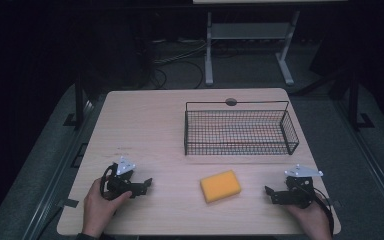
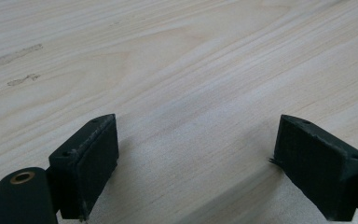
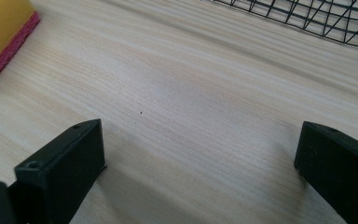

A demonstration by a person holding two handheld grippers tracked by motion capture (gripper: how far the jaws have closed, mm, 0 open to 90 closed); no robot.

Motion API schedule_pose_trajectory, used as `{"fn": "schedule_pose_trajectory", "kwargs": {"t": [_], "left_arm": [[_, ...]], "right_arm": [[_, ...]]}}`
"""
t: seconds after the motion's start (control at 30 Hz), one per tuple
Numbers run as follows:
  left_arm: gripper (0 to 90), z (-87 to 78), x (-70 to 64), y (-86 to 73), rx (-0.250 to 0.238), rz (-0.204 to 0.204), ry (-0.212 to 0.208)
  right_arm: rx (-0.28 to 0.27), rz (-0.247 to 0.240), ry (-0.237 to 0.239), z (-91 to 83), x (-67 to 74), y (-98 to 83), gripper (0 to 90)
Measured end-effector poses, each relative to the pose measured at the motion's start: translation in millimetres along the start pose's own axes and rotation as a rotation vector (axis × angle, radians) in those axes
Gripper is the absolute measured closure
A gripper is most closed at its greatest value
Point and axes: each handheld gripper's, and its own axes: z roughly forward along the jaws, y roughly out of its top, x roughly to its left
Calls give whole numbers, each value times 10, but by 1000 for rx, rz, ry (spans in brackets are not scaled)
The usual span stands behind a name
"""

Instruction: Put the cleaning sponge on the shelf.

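Squarely between both grippers' wide-spread, empty fingers, left gripper [image 1: 149, 183] and right gripper [image 1: 268, 191]: sponge [image 1: 220, 185], untouched.

A pale wood-grain table [image 1: 145, 130] with a smooth, matt finish carries a black wire-mesh basket [image 1: 240, 131] of thin metal rods. A yellow sponge [image 1: 220, 185], soft and porous-looking, shows a coarser pink scouring layer along its underside in the right gripper view. The left gripper [image 2: 196, 168] and right gripper [image 3: 200, 172] have matt black jaws, slightly rough at the edges, with a brass-coloured insert in the left one.
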Motion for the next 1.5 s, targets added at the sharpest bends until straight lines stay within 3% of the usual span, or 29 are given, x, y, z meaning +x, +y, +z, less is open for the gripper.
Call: {"fn": "schedule_pose_trajectory", "kwargs": {"t": [0.3, 0.43, 0.5, 0.6, 0.63, 0.77, 0.8, 0.83, 0.93, 1.2, 1.5], "left_arm": [[128, 0, 0, 0, 0, 0, 0], [128, 0, 1, 0, 0, 1, 0], [128, 0, 0, 0, 0, 0, 0], [129, -2, 0, -1, 0, 2, 0], [129, -2, 0, -1, 0, 2, 0], [129, -2, 0, -1, 0, 2, 0], [129, -2, 0, -1, 0, 2, 0], [129, -2, 0, -1, 0, 2, 0], [129, -2, 0, -1, 0, 2, 0], [129, -2, 0, -2, 0, 2, 0], [129, -3, -1, -3, 0, 1, 1]], "right_arm": [[1, -5, 6, -5, -4, -2, 21], [11, -14, 13, -45, -1, 23, 147], [18, -18, 10, -54, 2, 34, 165], [-3, -26, 38, -122, 15, 59, 333], [-3, -26, 38, -122, 15, 59, 333], [-33, -48, 89, -218, 65, 88, 580], [-42, -56, 124, -242, 95, 94, 710], [-42, -56, 124, -242, 95, 94, 710], [-53, -82, 166, -271, 164, 112, 899], [-31, -110, 254, -234, 347, 156, 899], [-27, -131, 312, -187, 500, 194, 899]]}}
